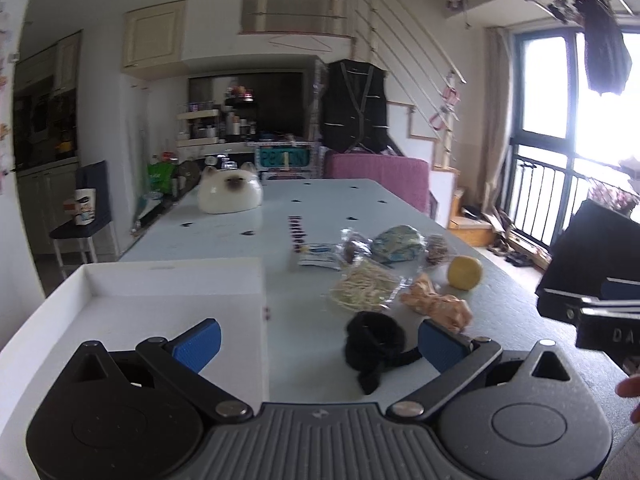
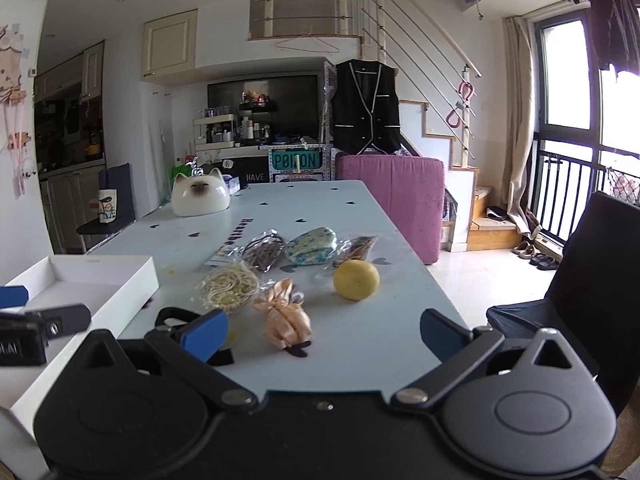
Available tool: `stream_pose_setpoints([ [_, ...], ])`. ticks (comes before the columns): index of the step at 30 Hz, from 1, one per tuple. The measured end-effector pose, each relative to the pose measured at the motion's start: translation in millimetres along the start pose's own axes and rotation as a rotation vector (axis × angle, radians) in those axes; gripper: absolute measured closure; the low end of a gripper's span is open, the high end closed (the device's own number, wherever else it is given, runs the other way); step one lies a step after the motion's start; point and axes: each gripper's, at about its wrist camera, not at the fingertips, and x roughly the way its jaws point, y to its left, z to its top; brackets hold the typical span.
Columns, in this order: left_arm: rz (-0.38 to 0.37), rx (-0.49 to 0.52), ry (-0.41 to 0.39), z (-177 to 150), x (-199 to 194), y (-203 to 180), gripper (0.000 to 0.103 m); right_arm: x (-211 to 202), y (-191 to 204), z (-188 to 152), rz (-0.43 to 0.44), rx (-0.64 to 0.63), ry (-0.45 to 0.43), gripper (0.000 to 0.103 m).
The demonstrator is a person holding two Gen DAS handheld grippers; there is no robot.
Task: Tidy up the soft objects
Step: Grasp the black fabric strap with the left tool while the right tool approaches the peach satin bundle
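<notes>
Left fingers (image 1: 316, 344): spread wide, empty; black fabric hair tie (image 1: 374, 346) lies on the pale blue surface (image 1: 320, 208) between them, nearer the right pad.
Right fingers (image 2: 324, 334): spread wide, empty, over the peach satin scrunchie (image 2: 284, 314).
Container: white shallow box (image 1: 176, 276), left of the pile.
Risk: limp fabric may slip from a shallow pinch or snag neighbouring packets.
</notes>
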Motion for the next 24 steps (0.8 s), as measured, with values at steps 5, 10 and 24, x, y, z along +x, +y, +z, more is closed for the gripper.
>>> stream_pose_setpoints([
  [5,-0.055,0.025,0.014,3.0,17.3,-19.6,0.0,13.5,-11.7,4.1,-0.008,0.028,-0.002,0.0],
  [10,-0.116,0.021,0.026,3.4,38.1,-34.2,0.0,32.5,-19.2,9.5,0.016,0.048,0.008,0.0],
  [24,-0.075,0.03,0.145,-7.1,103.7,-59.0,0.019,103.7,-33.3,34.1,0.209,-0.001,0.106,0.007],
])
